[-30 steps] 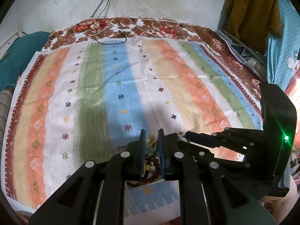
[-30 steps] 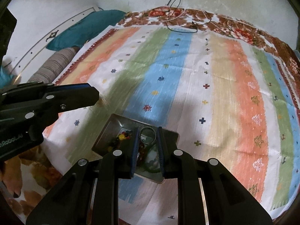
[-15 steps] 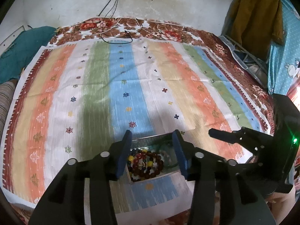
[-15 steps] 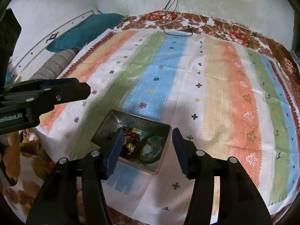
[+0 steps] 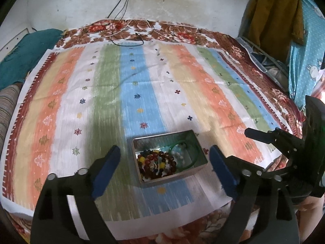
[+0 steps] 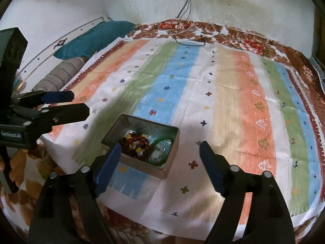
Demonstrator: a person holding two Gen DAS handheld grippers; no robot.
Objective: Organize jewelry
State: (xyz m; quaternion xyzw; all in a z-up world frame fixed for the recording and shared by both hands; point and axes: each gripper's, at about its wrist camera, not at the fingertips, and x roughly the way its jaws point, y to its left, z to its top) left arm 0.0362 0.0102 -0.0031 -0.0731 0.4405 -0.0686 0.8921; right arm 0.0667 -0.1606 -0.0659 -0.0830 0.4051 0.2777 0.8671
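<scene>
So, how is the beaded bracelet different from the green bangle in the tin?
The beaded bracelet is a string of many round beads, dark red, brown and yellow; the green bangle is one smooth, plain ring. The beaded bracelet lies bunched in the left part of the metal tin in the left wrist view; the green bangle lies open on the right. Both rest inside, held by neither gripper.

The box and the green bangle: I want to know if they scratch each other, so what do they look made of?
The box looks like thin sheet metal, dull silver, with walls that mirror the beads. The green bangle looks like translucent glass or jade-like stone, possibly plastic: smooth, glossy, light passing through. The look leaves it open.
</scene>
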